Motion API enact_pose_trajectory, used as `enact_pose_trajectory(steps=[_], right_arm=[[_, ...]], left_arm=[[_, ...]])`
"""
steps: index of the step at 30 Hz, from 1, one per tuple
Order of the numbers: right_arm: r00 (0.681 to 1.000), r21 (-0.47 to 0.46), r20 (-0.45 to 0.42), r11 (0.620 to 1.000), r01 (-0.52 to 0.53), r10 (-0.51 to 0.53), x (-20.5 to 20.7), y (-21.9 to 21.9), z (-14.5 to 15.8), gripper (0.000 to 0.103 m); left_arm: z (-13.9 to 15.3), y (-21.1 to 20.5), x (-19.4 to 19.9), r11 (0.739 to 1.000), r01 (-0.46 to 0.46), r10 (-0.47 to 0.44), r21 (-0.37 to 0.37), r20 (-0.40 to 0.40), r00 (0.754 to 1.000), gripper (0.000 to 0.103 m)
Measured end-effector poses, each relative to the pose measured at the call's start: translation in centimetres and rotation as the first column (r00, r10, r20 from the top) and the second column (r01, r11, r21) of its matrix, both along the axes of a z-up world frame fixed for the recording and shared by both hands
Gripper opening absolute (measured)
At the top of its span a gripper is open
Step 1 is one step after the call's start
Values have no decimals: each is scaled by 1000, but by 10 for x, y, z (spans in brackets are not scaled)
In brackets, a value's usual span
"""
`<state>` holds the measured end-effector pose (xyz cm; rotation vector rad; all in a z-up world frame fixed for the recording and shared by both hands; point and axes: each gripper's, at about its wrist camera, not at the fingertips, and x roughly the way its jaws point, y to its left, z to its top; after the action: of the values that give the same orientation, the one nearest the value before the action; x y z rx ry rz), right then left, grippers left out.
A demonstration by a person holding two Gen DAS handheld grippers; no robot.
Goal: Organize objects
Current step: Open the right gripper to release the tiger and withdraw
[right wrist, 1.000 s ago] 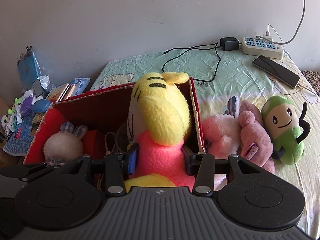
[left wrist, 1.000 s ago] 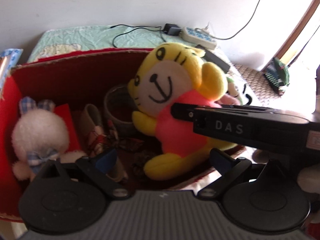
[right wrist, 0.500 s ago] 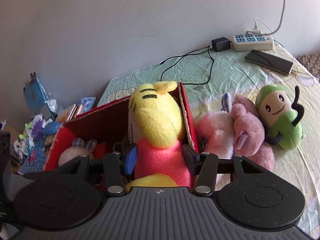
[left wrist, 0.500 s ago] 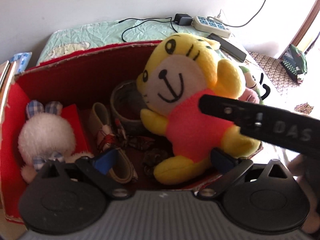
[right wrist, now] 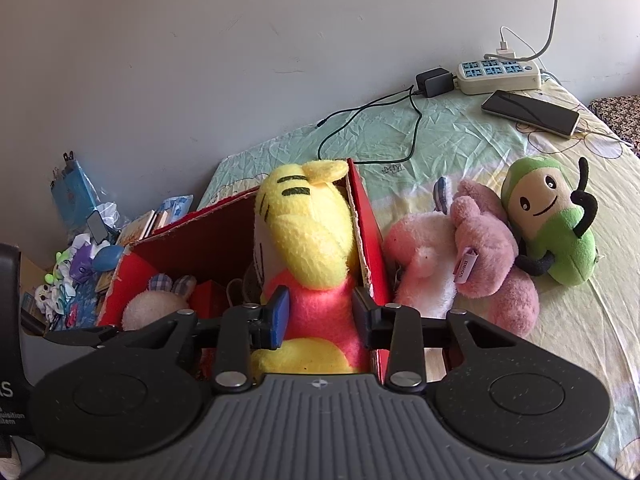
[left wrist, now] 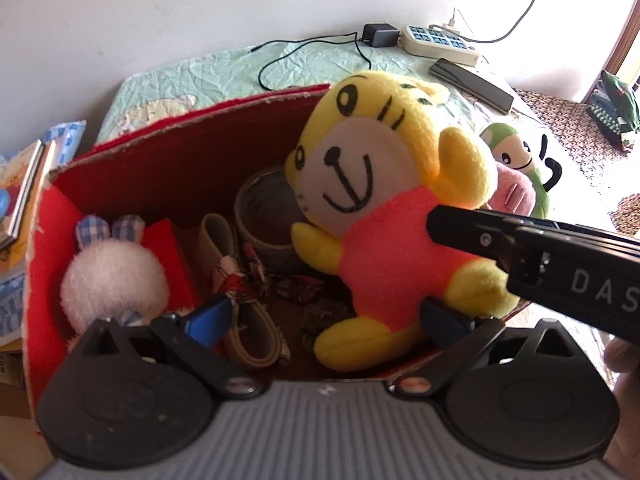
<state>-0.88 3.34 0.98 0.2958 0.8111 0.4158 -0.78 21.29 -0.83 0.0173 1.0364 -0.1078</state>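
Right wrist view: right gripper pinches the yellow tiger plush between its jaws, hard against the red box wall. Left gripper gapes empty over the box interior; tiger's legs partly hidden.

Between our right jaws, the yellow tiger plush hides its own face; we cannot tell whether the pads touch it.
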Motion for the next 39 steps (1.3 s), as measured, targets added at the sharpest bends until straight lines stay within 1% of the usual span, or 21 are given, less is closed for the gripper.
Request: enact_pose_trajectory(steps=[6,10,13,18,22,25,31,39], right_arm=[[1000,56,-3,998,-11,11,-4,-12,4,38],[999,86,7,995,-40,40,-7,-19,9,38],[998,94,12,993,-64,63,-10,-23,13,38],[994,82,29,990,-111,109,-17,-34,20,38],[992,83,33,989,-124,122,-19,-48,24,38],[992,93,35,988,-122,120,-20,-60,27,38],[993,115,47,987,-111,106,-20,-90,31,38],[996,114,46,990,-87,82,-19,-131,29,38]], left_arm=[[10,-8,-9,998,-28,27,63,31,999,100],[20,-11,-15,994,-73,69,84,46,997,100],[27,-14,-20,989,-104,98,107,60,993,100],[38,-25,-28,978,-158,148,138,79,986,100],[49,-37,-35,967,-190,174,168,108,979,100],[59,-47,-39,967,-201,183,157,119,976,100],[72,-80,-43,963,-196,169,185,152,974,100],[72,-125,-37,969,-164,137,185,149,979,100]])
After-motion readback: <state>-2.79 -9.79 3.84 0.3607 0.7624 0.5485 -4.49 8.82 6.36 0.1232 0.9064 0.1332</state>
